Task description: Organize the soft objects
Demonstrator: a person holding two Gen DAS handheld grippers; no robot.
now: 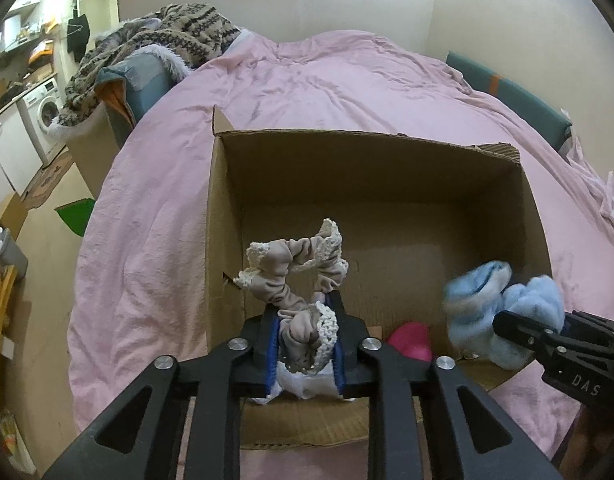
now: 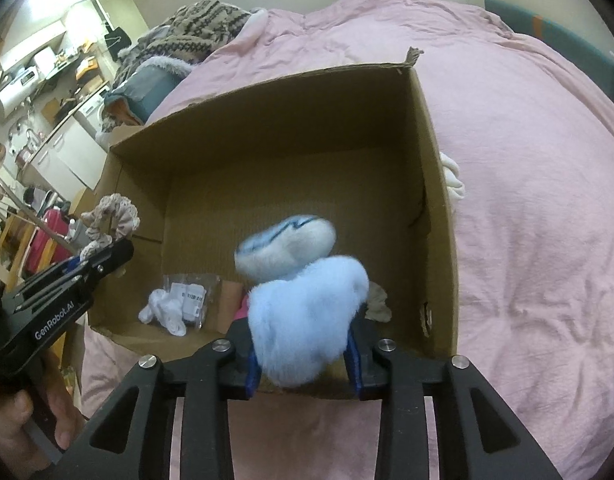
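While both tongs hang over the near rim of the cardboard box (image 1: pixel 223 216), each is closed on a soft item. Left gripper (image 1: pixel 307 344): its blue-padded fingers (image 1: pixel 270 344) pinch the lower loop of a beige scrunchie (image 1: pixel 295 276) edged with cream lace; the rest of the scrunchie stands up ahead of the fingertips, above the left part of the box floor. Right gripper (image 2: pixel 303 356): its jaws clamp a fluffy light-blue sock (image 2: pixel 307 320), which bulges forward and upward out of the grip, with a second lobe showing a white inside and a dark blue line beyond it; this lobe is blurred. In the left wrist view the same sock (image 1: pixel 503 304) lies to the right of the left tongs, over the box's near right corner, held by the right gripper (image 1: pixel 515 328).

Box contents, seen from the right wrist: a white bundle of socks (image 2: pixel 163 312) and a clear plastic packet (image 2: pixel 193 294) with a label lie on the floor, ahead and left of the right tongs; a pink item (image 2: pixel 243 310) shows just left of the held sock, and a pale beige piece of cloth (image 2: pixel 379 300) just right of it. The far half of the box floor is bare cardboard. The box stands on a pink duvet (image 2: pixel 527 240). Outside the right wall, a white cloth item (image 2: pixel 453 176) touches the box. Beyond the bed, far left of both tongs, a patterned knit blanket (image 1: pixel 175 36) is heaped.
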